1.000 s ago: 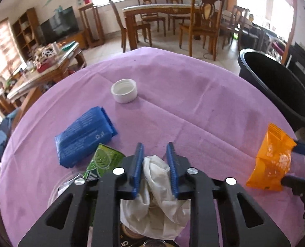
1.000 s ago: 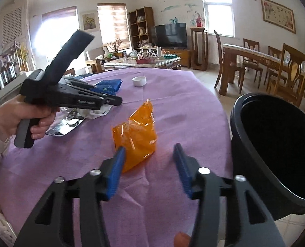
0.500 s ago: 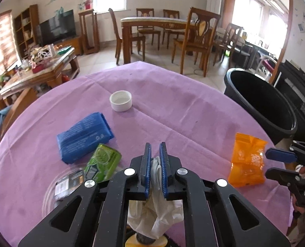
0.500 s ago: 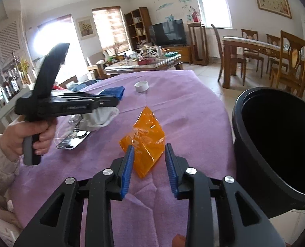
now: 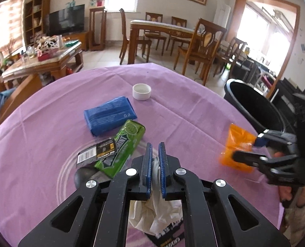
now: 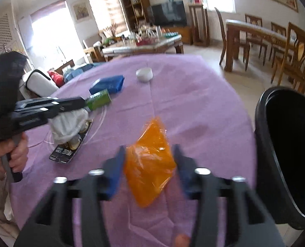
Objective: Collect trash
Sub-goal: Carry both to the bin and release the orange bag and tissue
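My left gripper (image 5: pixel 155 164) is clamped on the white tissue (image 5: pixel 156 214). My right gripper (image 6: pixel 149 165) stands open, the orange wrapper (image 6: pixel 150 168) between its jaws; black bin (image 6: pixel 288 150) just right.

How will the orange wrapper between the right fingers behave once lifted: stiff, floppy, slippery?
The orange wrapper looks like thin, crinkled glossy film, so it is probably floppy and very light. Its sheen suggests a slippery surface. The right gripper brackets it loosely, so it may well slip out.
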{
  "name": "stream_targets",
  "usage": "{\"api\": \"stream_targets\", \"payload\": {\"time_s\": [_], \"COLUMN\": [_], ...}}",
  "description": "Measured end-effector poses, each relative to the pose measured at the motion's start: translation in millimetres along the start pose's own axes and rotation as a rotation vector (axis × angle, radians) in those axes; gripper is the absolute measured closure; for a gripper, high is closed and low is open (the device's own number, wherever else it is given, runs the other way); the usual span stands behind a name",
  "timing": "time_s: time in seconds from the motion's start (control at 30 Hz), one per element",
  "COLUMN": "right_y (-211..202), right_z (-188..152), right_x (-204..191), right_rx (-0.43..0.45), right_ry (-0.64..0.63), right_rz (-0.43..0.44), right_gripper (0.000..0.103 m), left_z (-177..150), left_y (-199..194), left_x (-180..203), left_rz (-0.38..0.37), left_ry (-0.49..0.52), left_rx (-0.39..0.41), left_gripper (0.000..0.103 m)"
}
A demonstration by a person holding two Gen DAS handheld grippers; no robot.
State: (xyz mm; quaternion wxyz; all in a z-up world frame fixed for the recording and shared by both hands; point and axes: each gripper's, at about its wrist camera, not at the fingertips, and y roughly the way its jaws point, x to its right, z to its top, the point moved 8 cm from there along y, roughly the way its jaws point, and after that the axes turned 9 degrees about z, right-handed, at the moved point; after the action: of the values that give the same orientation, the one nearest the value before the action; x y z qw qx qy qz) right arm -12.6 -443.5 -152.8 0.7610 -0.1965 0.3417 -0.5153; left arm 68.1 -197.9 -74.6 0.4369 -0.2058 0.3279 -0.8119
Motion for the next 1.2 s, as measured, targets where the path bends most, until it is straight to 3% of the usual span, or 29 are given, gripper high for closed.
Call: {"api": "stream_targets", "payload": {"time_s": [0.27,0.47,0.6,0.9,1.2], "right_y": [-30.6,-75.1,-108.0,-172.5,-165.0], "right_z": [0.4,7.8,8.6,-9.0,-30.3], "right_x": [-6.7,12.1,41.8,138.1,198.1], "right_rx": [0.089,0.180,0.243,0.362,0.357], "right_ry": [0.030,0.063,0.114,0.280,0.404], "right_rz": [-0.003,-0.061,-0.112,-0.275,-0.306], "right_gripper": [0.070,0.070,0.070,0.070,0.070], "left_z": [9.5,41.1,67.5,99.6,104.0], "left_y": [-24.7,-38.4,-35.9,21.8,90.5], "left_x": [10.9,61.6,113.2,230.2,304.8], "left_rz": [-0.067,-0.167,-0.276,-0.439,-0.465], "left_ry": [-0.018,0.018,0.027,0.061,0.092], "left_rx": [0.040,0.095,0.120,0.077,0.011], "left_gripper": [0.096,0.096,0.096,0.096,0.096]}}
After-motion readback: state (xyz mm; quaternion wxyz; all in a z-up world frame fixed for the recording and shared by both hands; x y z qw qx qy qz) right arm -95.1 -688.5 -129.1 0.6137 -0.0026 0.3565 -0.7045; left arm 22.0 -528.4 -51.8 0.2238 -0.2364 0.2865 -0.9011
